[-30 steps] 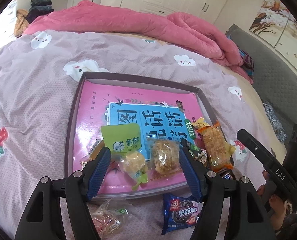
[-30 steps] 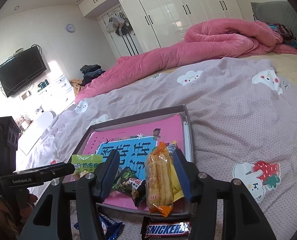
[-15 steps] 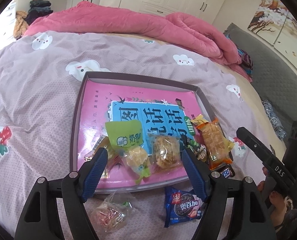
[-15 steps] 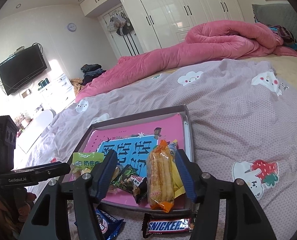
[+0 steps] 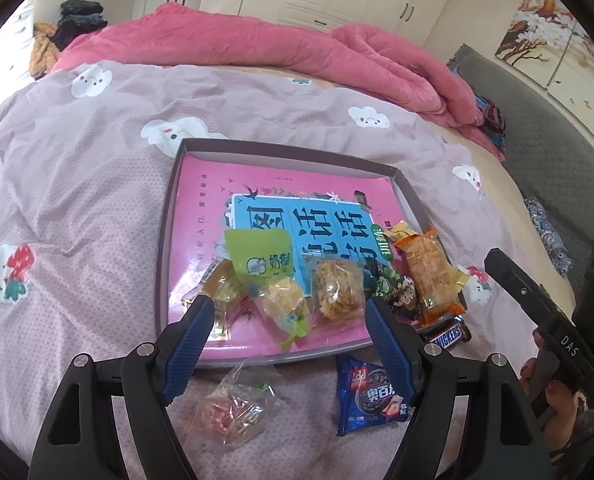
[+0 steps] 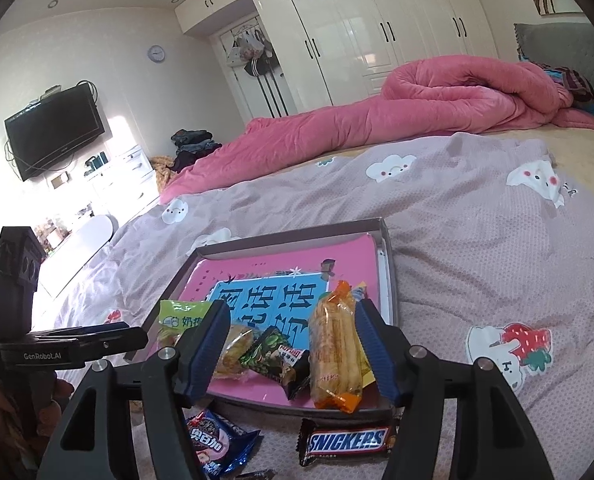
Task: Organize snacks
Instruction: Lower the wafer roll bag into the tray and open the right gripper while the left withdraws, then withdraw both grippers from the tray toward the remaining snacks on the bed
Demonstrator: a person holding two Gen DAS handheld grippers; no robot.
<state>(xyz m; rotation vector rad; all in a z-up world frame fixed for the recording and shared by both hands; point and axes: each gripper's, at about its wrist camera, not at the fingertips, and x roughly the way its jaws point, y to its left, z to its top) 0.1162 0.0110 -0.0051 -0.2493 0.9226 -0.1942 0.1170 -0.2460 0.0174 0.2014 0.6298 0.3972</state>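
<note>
A shallow grey box (image 5: 165,240) with a pink and blue book in it lies on the bed. Several snacks sit at its near end: a green packet (image 5: 263,254), two clear-wrapped pastries (image 5: 337,290), a dark green packet (image 5: 397,294) and an orange biscuit pack (image 5: 429,276). On the bed outside the box lie a clear candy bag (image 5: 231,412), a blue Oreo pack (image 5: 373,396) and a Snickers bar (image 6: 347,440). My left gripper (image 5: 287,308) is open and empty above the box's near edge. My right gripper (image 6: 291,316) is open, with the orange pack (image 6: 333,354) lying between its fingers.
A rolled pink blanket (image 5: 297,64) lies across the far side of the bed. A grey headboard (image 5: 545,152) is at the right. White wardrobes (image 6: 377,40) and a wall television (image 6: 53,130) stand beyond the bed.
Both grippers have drawn back toward me and a little up, so the candy bag, the Oreo pack and the Snickers bar show more fully. No snack has moved.
</note>
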